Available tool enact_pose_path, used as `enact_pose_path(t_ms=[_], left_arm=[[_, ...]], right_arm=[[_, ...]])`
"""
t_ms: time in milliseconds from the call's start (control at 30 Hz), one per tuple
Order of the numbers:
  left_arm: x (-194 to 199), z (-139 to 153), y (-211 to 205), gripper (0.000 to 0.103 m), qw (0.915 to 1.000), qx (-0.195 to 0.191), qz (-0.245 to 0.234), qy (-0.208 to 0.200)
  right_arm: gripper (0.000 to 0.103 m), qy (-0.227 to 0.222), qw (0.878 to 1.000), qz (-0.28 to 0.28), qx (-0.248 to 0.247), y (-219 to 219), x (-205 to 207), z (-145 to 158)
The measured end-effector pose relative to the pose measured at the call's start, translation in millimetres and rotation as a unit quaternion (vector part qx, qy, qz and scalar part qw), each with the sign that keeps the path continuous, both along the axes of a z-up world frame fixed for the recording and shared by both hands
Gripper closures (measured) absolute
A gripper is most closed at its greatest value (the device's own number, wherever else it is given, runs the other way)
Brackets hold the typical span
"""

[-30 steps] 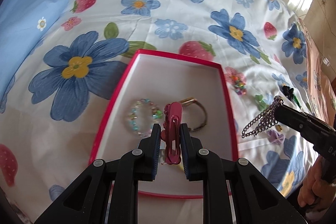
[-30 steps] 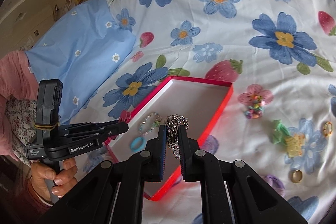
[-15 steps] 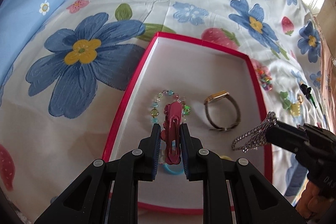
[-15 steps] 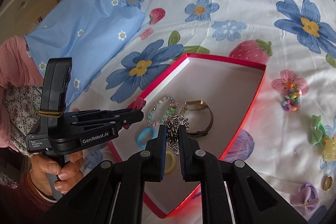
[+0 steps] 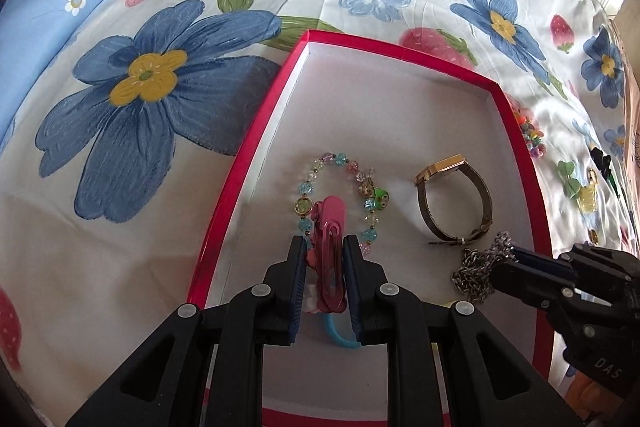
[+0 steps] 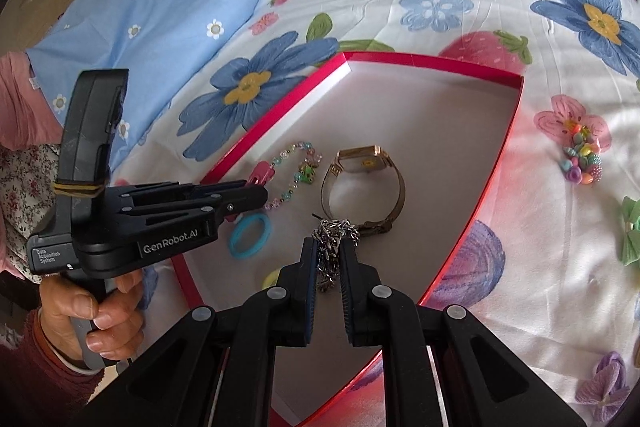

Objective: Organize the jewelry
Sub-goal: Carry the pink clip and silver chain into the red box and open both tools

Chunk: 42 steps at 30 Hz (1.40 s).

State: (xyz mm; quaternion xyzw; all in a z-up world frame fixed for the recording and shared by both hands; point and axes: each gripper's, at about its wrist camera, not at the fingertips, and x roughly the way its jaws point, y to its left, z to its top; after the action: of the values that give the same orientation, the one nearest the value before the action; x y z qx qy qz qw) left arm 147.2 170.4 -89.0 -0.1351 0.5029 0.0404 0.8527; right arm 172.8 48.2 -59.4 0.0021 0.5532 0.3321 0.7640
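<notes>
A red box [image 5: 404, 47] with a white inside lies on the flowered bedsheet; it also shows in the right wrist view [image 6: 432, 59]. My left gripper [image 5: 324, 247] is shut on a pink hair clip [image 5: 329, 231] low over the box's near left part, above a beaded bracelet [image 5: 362, 183]. My right gripper [image 6: 329, 249] is shut on a silver chain [image 6: 334, 233] that hangs inside the box beside a gold watch [image 6: 368, 163]. A blue ring [image 6: 249, 235] and a yellow ring [image 6: 272, 277] lie on the box floor.
Loose pieces lie on the sheet right of the box: a bead cluster [image 6: 582, 163], a green clip [image 6: 632, 235], a purple flower clip [image 6: 604, 387]. A blue pillow [image 6: 140, 15] lies at the left. A hand [image 6: 88, 311] holds the left gripper.
Both grippers have moved forward and down over the box with their loads. The chain now hangs inside the box near the watch; the clip sits lower over the bracelet.
</notes>
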Motion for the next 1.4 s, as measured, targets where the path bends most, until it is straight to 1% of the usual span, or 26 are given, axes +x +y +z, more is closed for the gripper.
enact_pose_path(t_ms=[333, 500, 633, 700, 767, 800, 867, 933, 1000, 1167, 1300, 1333, 1367, 1400], left_arm=[[1, 1, -4, 0.083, 1.0, 0.007, -0.004, 0.001], [1, 1, -5, 0.081, 1.0, 0.006, -0.003, 0.001], [0, 2, -5, 0.079, 1.0, 0.007, -0.001, 0.004], [-1, 2, -7, 0.079, 1.0, 0.008, -0.001, 0.005], [-2, 3, -6, 0.079, 0.9999, 0.008, 0.0, 0.007], [-2, 4, -6, 0.079, 1.0, 0.007, 0.0, 0.006], [-5, 8, -7, 0.076, 1.0, 0.005, 0.001, 0.004], [-9, 15, -9, 0.07, 1.0, 0.006, 0.001, -0.004], [-13, 23, -11, 0.066, 0.9999, 0.005, 0.0, -0.013], [-23, 44, -22, 0.058, 0.9994, 0.001, -0.01, -0.033], [-30, 58, -37, 0.05, 0.9987, -0.002, -0.025, -0.044], [-31, 60, -40, 0.046, 0.9985, -0.003, -0.028, -0.046], [-32, 64, -46, 0.045, 0.9982, -0.003, -0.033, -0.049], [-32, 66, -50, 0.044, 0.998, -0.003, -0.037, -0.051]], right_arm=[[0.09, 0.009, 1.0, 0.004, 0.001, 0, 0, -4], [0.088, 0.009, 1.0, 0.001, 0.004, 0, -1, -3], [0.087, 0.005, 1.0, -0.005, 0.017, -5, -2, 5], [0.081, 0.0, 1.0, -0.012, 0.023, -10, -3, 11], [0.071, -0.005, 0.999, -0.018, 0.029, -15, -3, 17], [0.07, -0.008, 0.999, -0.022, 0.033, -19, -4, 21], [0.07, -0.015, 0.999, -0.027, 0.038, -26, -5, 29], [0.07, -0.024, 0.998, -0.034, 0.041, -35, -8, 38], [0.07, -0.032, 0.997, -0.047, 0.044, -48, -10, 47], [0.062, -0.05, 0.995, -0.08, 0.041, -84, -16, 62], [0.06, -0.057, 0.992, -0.111, 0.034, -114, -19, 70], [0.057, -0.06, 0.991, -0.118, 0.032, -121, -20, 71], [0.054, -0.062, 0.989, -0.127, 0.031, -130, -20, 73], [0.053, -0.065, 0.988, -0.134, 0.03, -138, -21, 76]])
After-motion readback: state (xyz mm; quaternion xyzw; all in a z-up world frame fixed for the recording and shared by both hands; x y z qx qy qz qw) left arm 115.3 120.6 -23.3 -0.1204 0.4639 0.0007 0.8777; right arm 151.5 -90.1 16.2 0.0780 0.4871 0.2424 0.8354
